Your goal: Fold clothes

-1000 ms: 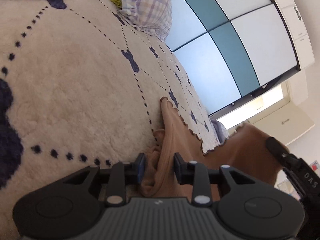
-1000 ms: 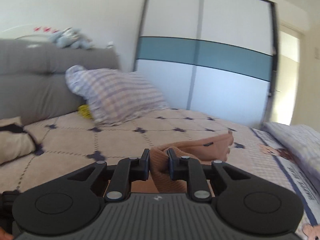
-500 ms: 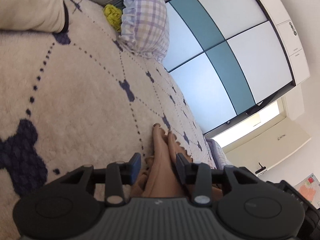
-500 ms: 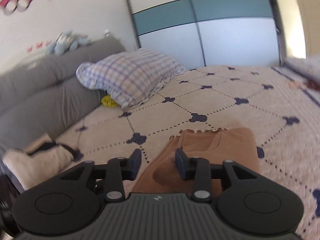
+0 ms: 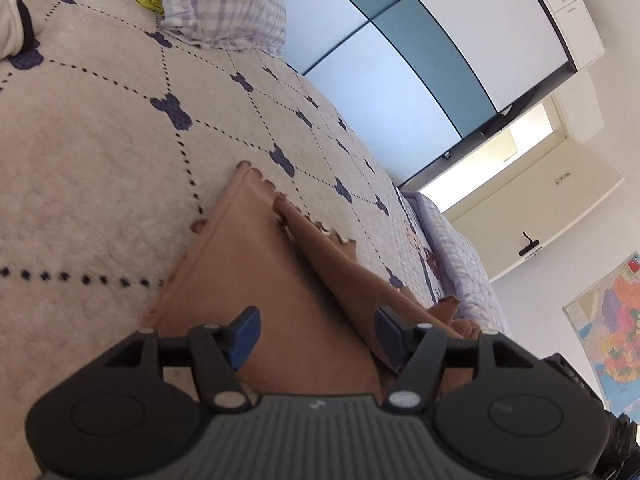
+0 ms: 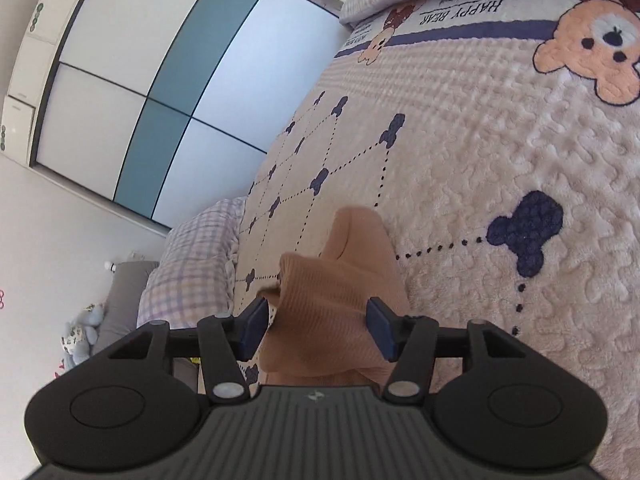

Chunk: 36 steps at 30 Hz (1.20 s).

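Both our claws, left point(image 5: 318, 330) and right point(image 6: 316, 326), have just been spreading and hang apart, pinching nothing, over the brown garment point(image 5: 256, 280) on the blanket point(image 5: 88, 184).

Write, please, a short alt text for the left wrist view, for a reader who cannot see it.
The left gripper, jaws just opened, hovers over a tan garment with scalloped edges lying on a cream bedspread with navy shapes. Behind are a checked pillow and a blue and white wardrobe.
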Each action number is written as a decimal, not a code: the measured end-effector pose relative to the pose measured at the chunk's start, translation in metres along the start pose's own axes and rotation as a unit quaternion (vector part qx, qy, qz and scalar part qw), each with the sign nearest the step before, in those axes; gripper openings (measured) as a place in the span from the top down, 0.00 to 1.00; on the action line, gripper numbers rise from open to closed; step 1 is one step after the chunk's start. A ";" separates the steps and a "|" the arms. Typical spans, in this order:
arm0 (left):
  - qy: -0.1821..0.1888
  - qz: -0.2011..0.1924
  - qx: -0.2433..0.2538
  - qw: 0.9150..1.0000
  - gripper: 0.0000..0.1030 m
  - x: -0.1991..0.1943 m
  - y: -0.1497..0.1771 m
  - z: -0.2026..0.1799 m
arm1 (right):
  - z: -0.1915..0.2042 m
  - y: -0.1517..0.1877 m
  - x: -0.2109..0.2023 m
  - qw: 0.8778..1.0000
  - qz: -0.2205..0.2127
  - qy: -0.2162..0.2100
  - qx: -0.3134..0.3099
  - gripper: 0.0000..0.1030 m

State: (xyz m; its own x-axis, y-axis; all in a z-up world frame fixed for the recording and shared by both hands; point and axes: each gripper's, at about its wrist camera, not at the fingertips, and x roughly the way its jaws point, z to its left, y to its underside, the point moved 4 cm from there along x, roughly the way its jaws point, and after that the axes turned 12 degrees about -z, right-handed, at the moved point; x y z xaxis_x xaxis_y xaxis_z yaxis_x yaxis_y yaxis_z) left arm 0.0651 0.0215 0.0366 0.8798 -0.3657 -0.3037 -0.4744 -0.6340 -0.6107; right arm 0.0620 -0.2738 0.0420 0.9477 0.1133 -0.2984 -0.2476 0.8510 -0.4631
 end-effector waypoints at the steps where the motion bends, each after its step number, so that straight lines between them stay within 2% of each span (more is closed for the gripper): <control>1: 0.006 0.007 0.004 1.000 0.34 0.004 0.005 -0.006 | -0.002 0.004 0.003 1.000 0.011 0.006 -0.002 0.43; 3: 0.008 0.016 0.024 1.000 0.31 0.013 0.012 -0.015 | -0.010 0.004 0.005 0.999 0.020 0.023 0.009 0.43; 7: 0.010 0.034 0.036 0.999 0.30 0.033 0.022 -0.024 | -0.023 -0.018 -0.008 0.999 -0.014 0.049 0.015 0.43; 10: 0.007 0.041 0.044 0.998 0.29 0.056 0.026 -0.032 | -0.042 -0.030 -0.012 0.995 -0.033 0.088 0.028 0.41; 14: 0.018 0.046 0.092 0.995 0.26 0.098 0.036 -0.067 | -0.080 -0.028 -0.014 0.985 -0.029 0.109 0.129 0.39; 17: 0.030 0.057 0.142 0.988 0.26 0.133 0.053 -0.104 | -0.106 -0.026 -0.022 0.969 -0.040 0.116 0.216 0.39; 19: 0.060 0.076 0.156 0.983 0.26 0.153 0.069 -0.129 | -0.115 -0.029 -0.027 0.963 -0.051 0.122 0.235 0.39; 21: 0.096 0.106 0.151 0.978 0.26 0.165 0.087 -0.152 | -0.122 -0.032 -0.030 0.959 -0.059 0.122 0.249 0.39; 23: 0.149 0.131 0.142 0.970 0.27 0.168 0.101 -0.174 | -0.128 -0.035 -0.033 0.954 -0.063 0.121 0.265 0.38; 25: 0.197 0.129 0.139 0.962 0.27 0.155 0.104 -0.193 | -0.136 -0.036 -0.039 0.947 -0.072 0.129 0.284 0.38; 27: 0.202 0.097 0.138 0.965 0.27 0.134 0.090 -0.194 | -0.137 -0.042 -0.042 0.950 -0.076 0.145 0.266 0.39; 29: 0.175 0.066 0.113 0.976 0.26 0.115 0.064 -0.173 | -0.122 -0.057 -0.043 0.968 -0.085 0.152 0.183 0.38; 30: 0.142 0.057 0.094 0.984 0.26 0.108 0.050 -0.154 | -0.107 -0.066 -0.043 0.977 -0.104 0.144 0.119 0.38; 32: 0.068 0.050 0.059 0.995 0.26 0.094 0.029 -0.114 | -0.076 -0.083 -0.043 0.983 -0.137 0.124 -0.009 0.38; 33: 0.041 0.047 0.055 0.997 0.26 0.083 0.020 -0.098 | -0.063 -0.085 -0.037 0.984 -0.134 0.106 -0.055 0.38; 36: -0.026 0.013 0.075 0.997 0.24 0.048 0.002 -0.062 | -0.033 -0.082 0.000 0.987 -0.065 0.039 -0.138 0.38</control>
State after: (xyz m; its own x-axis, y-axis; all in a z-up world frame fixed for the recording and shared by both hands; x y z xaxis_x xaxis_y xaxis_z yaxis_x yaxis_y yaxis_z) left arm 0.1048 -0.0401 0.0663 0.8691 -0.3435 -0.3558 -0.4911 -0.5146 -0.7028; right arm 0.0759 -0.3603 0.0520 0.9595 -0.0375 -0.2792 -0.1797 0.6817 -0.7092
